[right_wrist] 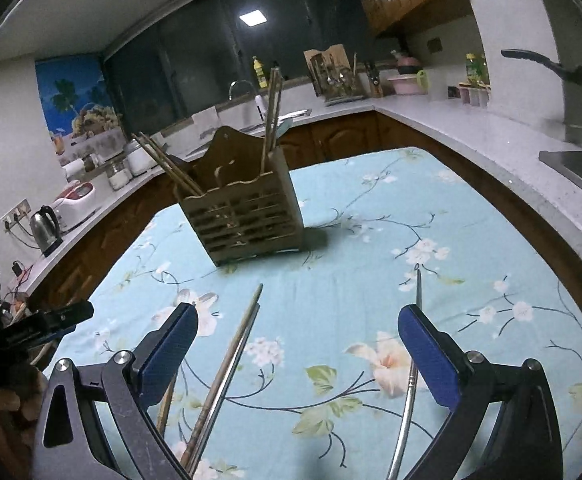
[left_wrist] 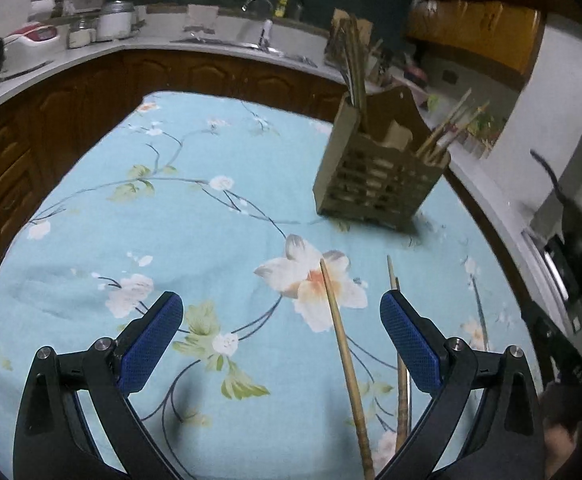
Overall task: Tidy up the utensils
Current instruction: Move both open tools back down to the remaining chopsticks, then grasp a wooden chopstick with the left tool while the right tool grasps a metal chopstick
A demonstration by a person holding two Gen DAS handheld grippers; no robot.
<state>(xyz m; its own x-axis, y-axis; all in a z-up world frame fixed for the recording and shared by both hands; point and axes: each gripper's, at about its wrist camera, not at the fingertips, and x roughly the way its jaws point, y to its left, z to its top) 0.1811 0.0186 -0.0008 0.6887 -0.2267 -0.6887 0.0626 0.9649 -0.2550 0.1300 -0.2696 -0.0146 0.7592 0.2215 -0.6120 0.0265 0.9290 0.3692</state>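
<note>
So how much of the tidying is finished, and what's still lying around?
Partly done: the wooden holder already has chopsticks standing in two of its compartments. Nothing is in hand; the left claw and right claw are both open and empty. Left to do: a wooden chopstick and others beside it, plus a metal stick, lie loose on the floral cloth.

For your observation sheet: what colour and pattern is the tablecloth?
The cloth-covered table is light blue with white blossoms and thin branches; right wrist view shows it best.
</note>
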